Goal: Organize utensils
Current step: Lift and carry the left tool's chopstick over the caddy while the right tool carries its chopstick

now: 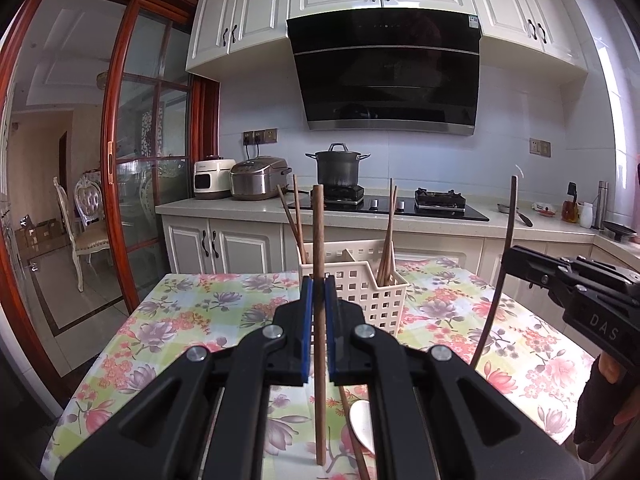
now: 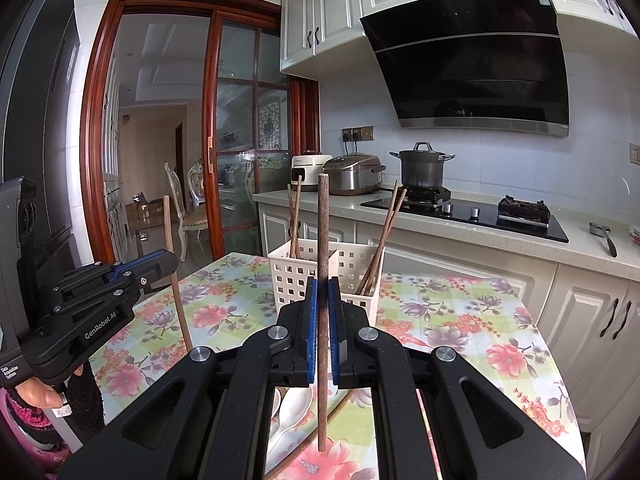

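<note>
Clearly, from the left wrist, the left gripper [image 1: 319, 304] is clamped on an upright chopstick [image 1: 319, 240], the basket [image 1: 360, 280] at twelve o'clock on the desk [image 1: 192, 320]. From the right wrist, the right gripper [image 2: 322, 308] pinches a second chopstick [image 2: 323, 240]; either stick could pivot and miss its compartment.

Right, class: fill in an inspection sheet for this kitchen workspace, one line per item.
Surface: table under a floral cloth.
Job's things: white basket holding chopsticks; spoon lying on the cloth.
Clutter: nothing seen.
Grippers: left hand-held gripper shut on an upright chopstick; right hand-held gripper shut on another chopstick.
Cables: nothing seen.
Surroundings: pot on the stove, rice cooker.
</note>
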